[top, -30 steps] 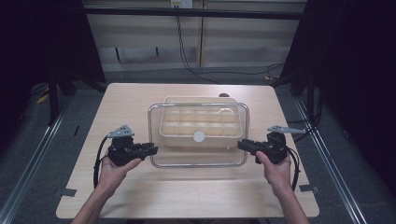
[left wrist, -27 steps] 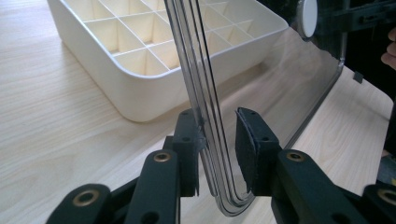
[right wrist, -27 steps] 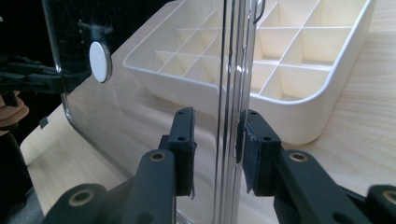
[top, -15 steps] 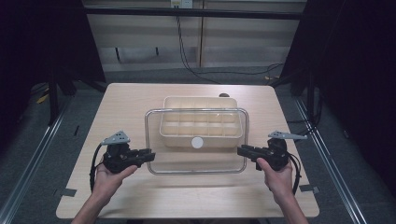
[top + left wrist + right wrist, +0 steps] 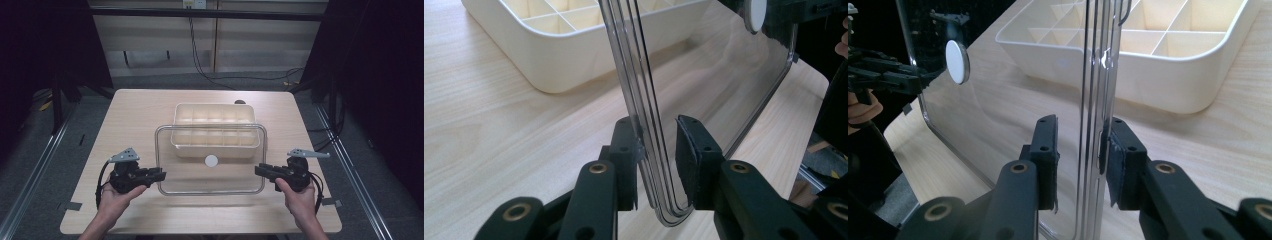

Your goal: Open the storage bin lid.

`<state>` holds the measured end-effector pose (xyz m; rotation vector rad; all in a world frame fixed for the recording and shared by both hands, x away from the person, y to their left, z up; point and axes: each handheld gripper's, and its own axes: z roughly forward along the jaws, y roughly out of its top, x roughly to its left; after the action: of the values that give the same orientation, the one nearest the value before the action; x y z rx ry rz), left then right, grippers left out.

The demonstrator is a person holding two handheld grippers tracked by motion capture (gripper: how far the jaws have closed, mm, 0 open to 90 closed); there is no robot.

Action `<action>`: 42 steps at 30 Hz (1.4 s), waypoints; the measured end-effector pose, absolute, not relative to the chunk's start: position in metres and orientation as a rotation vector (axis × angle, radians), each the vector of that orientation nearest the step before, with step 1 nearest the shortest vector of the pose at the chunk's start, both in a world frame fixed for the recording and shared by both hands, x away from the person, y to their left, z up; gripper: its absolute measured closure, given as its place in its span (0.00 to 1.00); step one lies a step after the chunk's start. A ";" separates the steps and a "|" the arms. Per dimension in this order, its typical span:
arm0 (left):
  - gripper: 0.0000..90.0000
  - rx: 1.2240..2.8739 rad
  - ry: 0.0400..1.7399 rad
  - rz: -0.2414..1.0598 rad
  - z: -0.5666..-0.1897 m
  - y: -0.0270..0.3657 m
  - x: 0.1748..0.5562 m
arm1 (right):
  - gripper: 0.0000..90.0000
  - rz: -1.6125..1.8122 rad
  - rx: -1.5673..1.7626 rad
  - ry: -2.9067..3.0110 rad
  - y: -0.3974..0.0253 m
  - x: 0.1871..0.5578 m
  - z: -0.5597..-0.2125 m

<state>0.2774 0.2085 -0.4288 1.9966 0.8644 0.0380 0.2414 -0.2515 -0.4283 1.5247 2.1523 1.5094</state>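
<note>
Clear lid (image 5: 210,172) hangs between the two grippers, one short edge in each, long axis running straight from left gripper (image 5: 152,175) to right gripper (image 5: 263,171). Left gripper view: lid rim (image 5: 651,150) stands on edge between the jaws, one pad touching it, the other pad with a small gap showing, so the jaws are around the rim but not fully closed; call it a loose hold, can't tell if it's really clamped. Right gripper view: same story, lid edge (image 5: 1093,145) runs up between the jaws, one pad against it, gap on the other side. Cream divided tray (image 5: 216,131) sits on the table (image 5: 140,115) ahead of both sets of jaws, beyond the lid's far edge; the lid overlaps the tray's near half in the high view. Tray's long axis is parallel to the lid's, so no turning needed. White round sticker (image 5: 211,160) sits mid-lid, about halfway between the grippers. Both hands are equally near the tray, lid centred on it side to side. Likely step: moving the lid relative to the tray, either seating it forward or carrying it off; both grippers have to travel together, straight ahead or back, to keep it level. Risk: loose pads let an edge slip.
</note>
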 end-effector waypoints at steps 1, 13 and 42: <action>0.79 2.001 0.864 0.045 -0.429 0.208 0.276 | 0.76 1.499 1.521 2.160 -0.251 0.241 -0.429; 0.79 2.036 0.871 0.009 -0.437 0.211 0.268 | 0.76 1.452 1.530 2.222 -0.246 0.233 -0.438; 0.77 2.087 0.886 -0.057 -0.463 0.206 0.251 | 0.76 1.406 1.622 2.284 -0.247 0.209 -0.467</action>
<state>0.2509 0.2057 -0.4631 2.0872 0.8860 -0.0566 0.2094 -0.2467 -0.4672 1.6222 2.2838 1.4058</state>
